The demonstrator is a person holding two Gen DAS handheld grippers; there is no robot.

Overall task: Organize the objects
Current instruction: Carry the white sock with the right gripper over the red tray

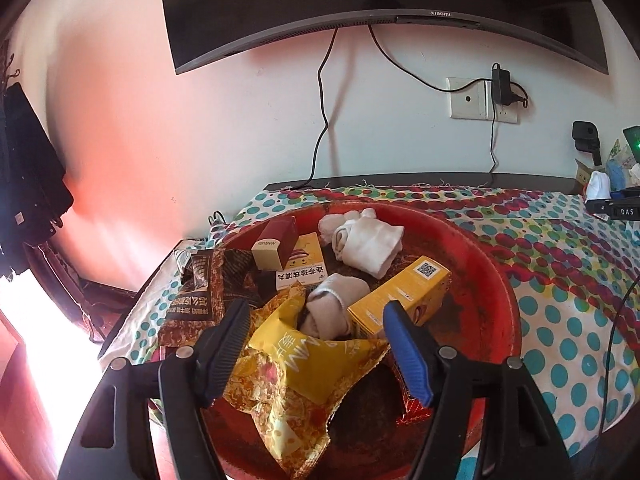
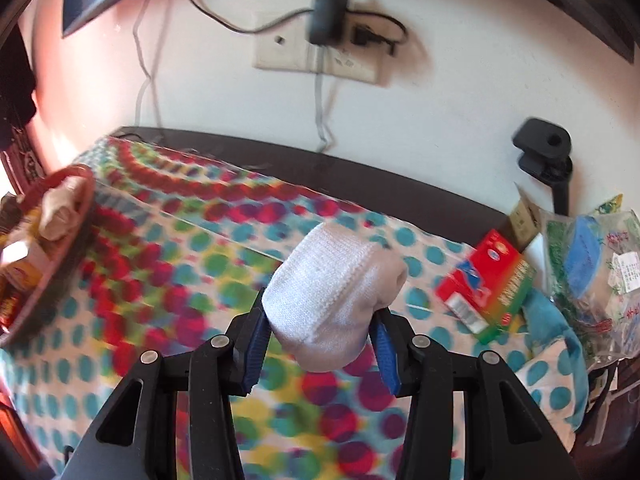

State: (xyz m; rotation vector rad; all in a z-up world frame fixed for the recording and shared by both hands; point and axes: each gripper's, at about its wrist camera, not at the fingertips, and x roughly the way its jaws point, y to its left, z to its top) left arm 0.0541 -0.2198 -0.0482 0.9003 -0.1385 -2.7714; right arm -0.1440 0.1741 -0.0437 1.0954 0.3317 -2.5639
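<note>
My left gripper [image 1: 316, 310] hangs open above a red basin [image 1: 496, 280], its fingers apart and touching nothing. Below it lie a yellow snack bag [image 1: 320, 364], a beige rolled sock [image 1: 334, 304] and a yellow box [image 1: 404, 296]. Further back in the basin are a white rolled sock [image 1: 364, 242], a dark red box [image 1: 276, 246] and a brown packet [image 1: 204, 292]. My right gripper [image 2: 320, 312] is shut on a white rolled sock [image 2: 332, 296], held above the dotted tablecloth [image 2: 180, 280]. The basin [image 2: 60, 264] shows at the left edge of the right wrist view.
A red and green box [image 2: 486, 286] and plastic bags [image 2: 592, 272] lie at the table's right end. A black clamp mount [image 2: 544, 156] stands by the wall. A wall socket with a black charger [image 2: 326, 16] and a television [image 1: 380, 4] hang behind the table.
</note>
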